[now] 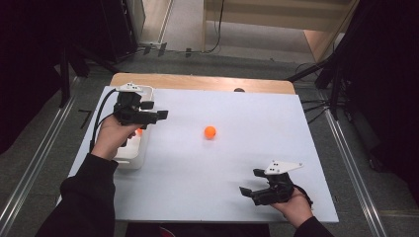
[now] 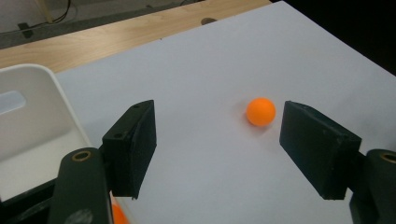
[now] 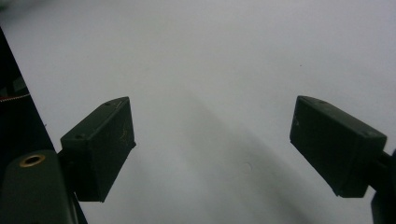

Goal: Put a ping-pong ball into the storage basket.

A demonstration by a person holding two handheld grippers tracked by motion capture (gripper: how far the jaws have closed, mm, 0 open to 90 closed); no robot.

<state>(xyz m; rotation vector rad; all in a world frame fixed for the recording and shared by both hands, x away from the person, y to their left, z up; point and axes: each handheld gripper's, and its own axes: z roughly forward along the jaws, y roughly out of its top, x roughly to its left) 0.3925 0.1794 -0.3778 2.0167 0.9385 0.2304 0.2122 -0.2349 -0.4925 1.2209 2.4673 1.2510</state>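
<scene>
Orange ball lies alone mid-tabletop; left claw, released, hovers over a white bin, right claw released and empty.

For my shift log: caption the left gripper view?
Open left gripper over white table, orange ball ahead, white bin beside.

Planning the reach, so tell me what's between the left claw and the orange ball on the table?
Nothing: in the high view, bare white table separates the open left claw from the orange ball.
</scene>
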